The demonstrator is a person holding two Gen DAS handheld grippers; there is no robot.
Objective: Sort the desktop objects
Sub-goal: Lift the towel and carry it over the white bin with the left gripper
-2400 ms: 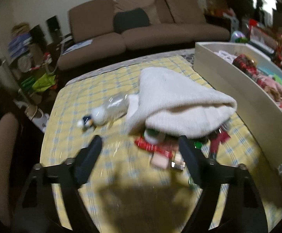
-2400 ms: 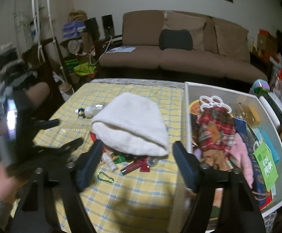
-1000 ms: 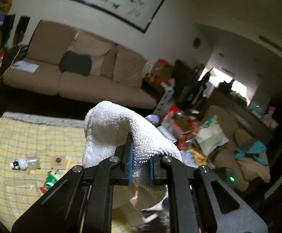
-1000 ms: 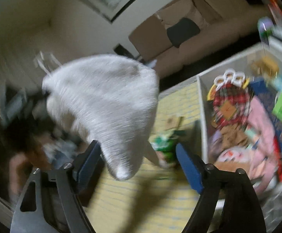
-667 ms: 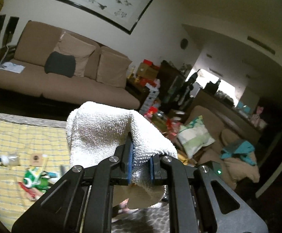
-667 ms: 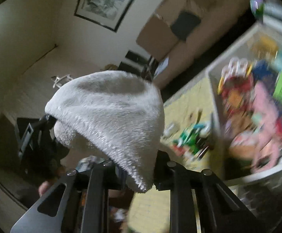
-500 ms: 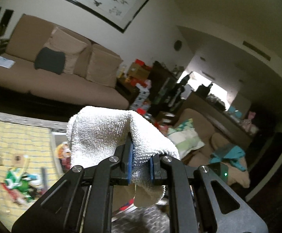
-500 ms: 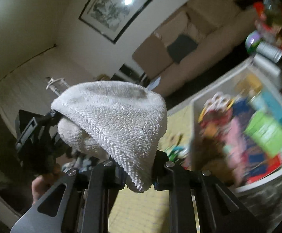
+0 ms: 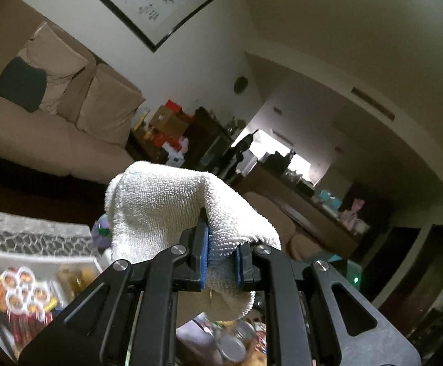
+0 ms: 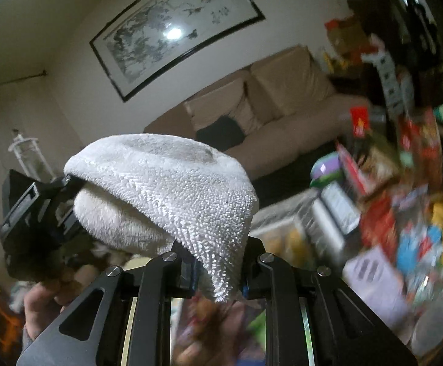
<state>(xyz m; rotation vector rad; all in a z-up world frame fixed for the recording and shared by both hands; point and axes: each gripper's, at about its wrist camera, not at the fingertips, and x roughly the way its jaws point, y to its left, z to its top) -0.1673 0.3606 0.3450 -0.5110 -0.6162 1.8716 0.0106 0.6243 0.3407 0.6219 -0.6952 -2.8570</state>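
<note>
Two grippers share one load: a white towel point(image 9: 172, 213), held in the air by opposite ends. The left gripper point(image 9: 219, 262) is clamped on a fold of it, the blue pads pressed into the terry, and the cloth bulges up and over the fingertips before a short tail hangs below. The right gripper point(image 10: 218, 271) is closed on another corner, which pokes down between its pads as a point. In the right wrist view the towel point(image 10: 160, 189) sags across to the left gripper point(image 10: 65, 201), seen from the side with the person's hand point(image 10: 47, 302) under it.

Holding both ends probably keeps the limp cloth spread and off the clutter, so it does not drag or catch on small things as it is carried. One grip alone would let it hang long and sweep whatever lies beneath.

Below and to the left in the left wrist view sits a bin point(image 9: 38, 256) with pale walls, already holding bright odds and ends, among them a cluster of white rings point(image 9: 23, 289). The towel hangs above and just beside that bin, which suggests it is meant to go in there with the other sorted items. More mixed clutter lies blurred at the right of the right wrist view. A beige sofa point(image 9: 53, 116) and a framed picture point(image 10: 175, 30) fill the background and play no part.

Releasing over the bin would need both grips to let go together, or the towel would swing from whichever end holds.
</note>
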